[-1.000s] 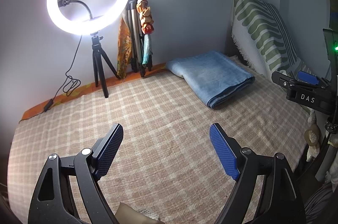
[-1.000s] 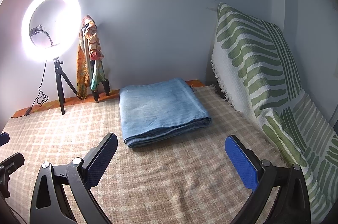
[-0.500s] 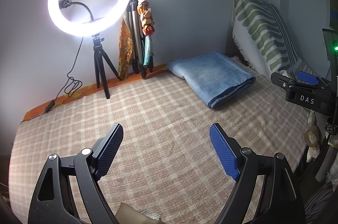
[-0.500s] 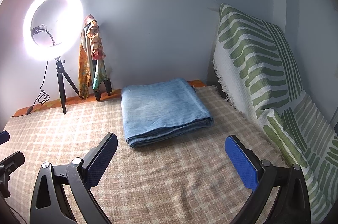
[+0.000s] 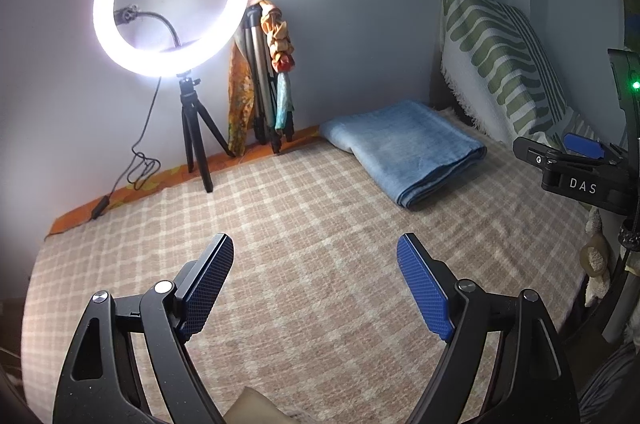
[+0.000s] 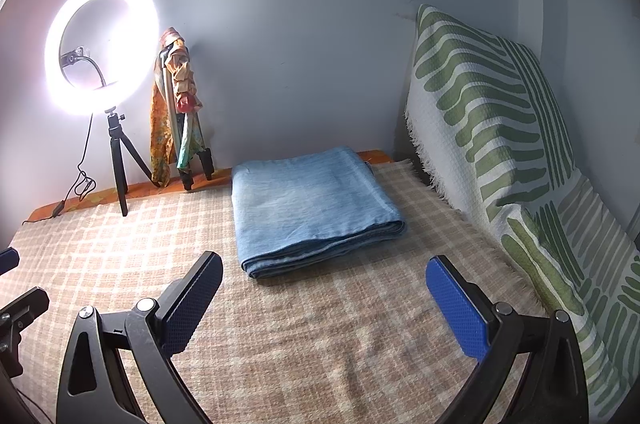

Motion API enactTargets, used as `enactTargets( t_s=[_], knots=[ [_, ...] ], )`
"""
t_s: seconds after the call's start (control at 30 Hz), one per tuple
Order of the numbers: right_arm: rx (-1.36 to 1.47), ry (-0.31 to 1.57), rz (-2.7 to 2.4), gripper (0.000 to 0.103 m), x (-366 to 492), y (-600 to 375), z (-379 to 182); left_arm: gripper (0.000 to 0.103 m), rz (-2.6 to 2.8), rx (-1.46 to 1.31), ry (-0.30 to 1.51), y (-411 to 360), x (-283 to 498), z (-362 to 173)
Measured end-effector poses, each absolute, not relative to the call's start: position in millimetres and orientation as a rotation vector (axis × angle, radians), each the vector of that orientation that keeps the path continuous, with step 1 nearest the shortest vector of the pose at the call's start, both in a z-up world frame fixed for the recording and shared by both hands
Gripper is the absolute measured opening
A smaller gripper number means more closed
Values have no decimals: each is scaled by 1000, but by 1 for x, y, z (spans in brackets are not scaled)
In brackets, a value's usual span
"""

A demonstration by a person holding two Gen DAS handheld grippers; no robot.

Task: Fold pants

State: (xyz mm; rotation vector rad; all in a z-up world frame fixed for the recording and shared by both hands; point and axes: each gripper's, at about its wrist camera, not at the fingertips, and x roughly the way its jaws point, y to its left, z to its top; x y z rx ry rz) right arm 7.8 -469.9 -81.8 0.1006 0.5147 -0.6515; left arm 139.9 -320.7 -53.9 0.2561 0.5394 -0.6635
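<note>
Both grippers, left gripper (image 5: 316,280) and right gripper (image 6: 324,298), gape empty over the checked bedspread (image 6: 312,344), so pinch the soft, floppy folded pants (image 6: 312,208) near its far edge by their layered near hem.

Light blue pants (image 6: 312,208) on beige checked blanket (image 6: 320,336), green-and-white striped throw (image 6: 500,128)

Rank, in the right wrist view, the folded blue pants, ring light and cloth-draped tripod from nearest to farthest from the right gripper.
1. Folded blue pants, just ahead, centre.
2. Ring light and cloth-draped tripod, far left by the wall: too close to call.
</note>
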Motion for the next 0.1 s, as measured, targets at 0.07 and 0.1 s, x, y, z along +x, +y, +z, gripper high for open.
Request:
enactTargets(
  t_s=[0.07, 0.1],
  knots=[
    [100, 515, -652, 103, 8, -469, -82, 84, -670, 262, 524, -320, 137, -53],
    [102, 516, -651, 103, 8, -469, -82, 84, -677, 263, 527, -320, 137, -52]
  ],
)
